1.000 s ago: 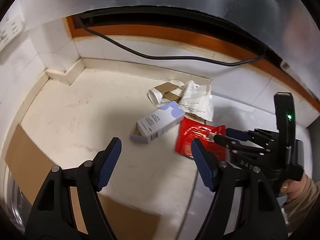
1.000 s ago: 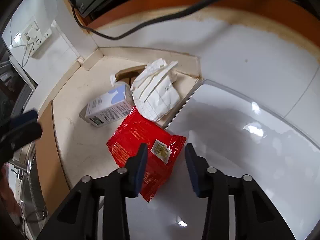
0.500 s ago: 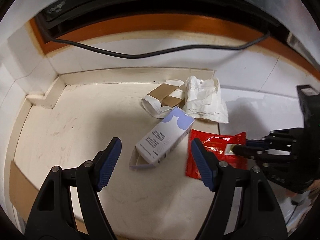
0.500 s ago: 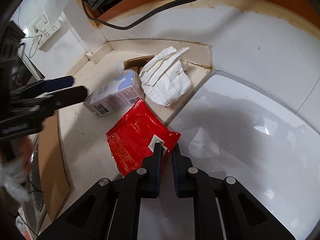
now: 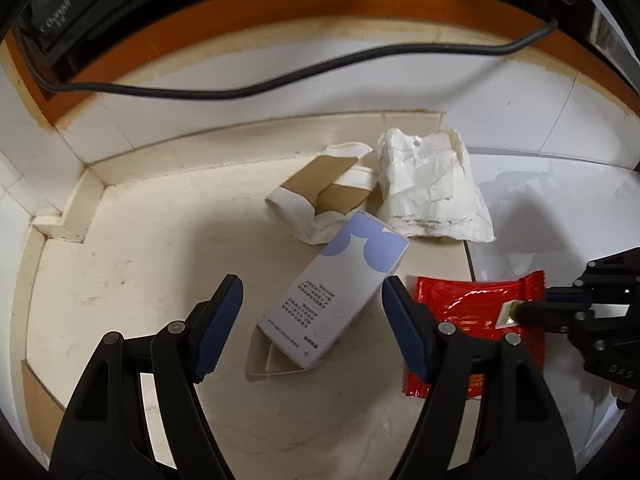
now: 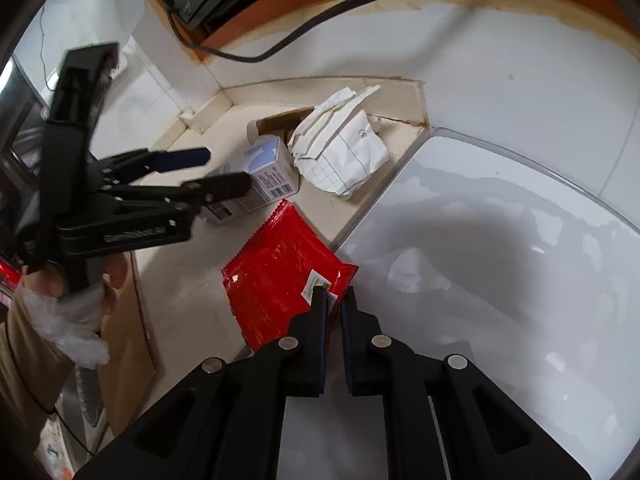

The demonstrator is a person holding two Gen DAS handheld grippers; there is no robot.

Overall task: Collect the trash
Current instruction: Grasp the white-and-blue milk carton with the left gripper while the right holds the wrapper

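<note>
Now my right gripper (image 6: 333, 300) pinches the red snack wrapper (image 6: 280, 272).
My left gripper (image 5: 312, 320) hangs wide open around the white box (image 5: 340, 296), its end flap open, on the cream counter (image 5: 140, 260).

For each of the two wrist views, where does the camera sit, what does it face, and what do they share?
Left wrist: behind the open left gripper, facing the white carton; its own fingers show.
Right wrist: behind the right gripper, shut on the red packet; the person's hand shows.
Shared: carton, packet, crumpled paper, black cable.
</note>
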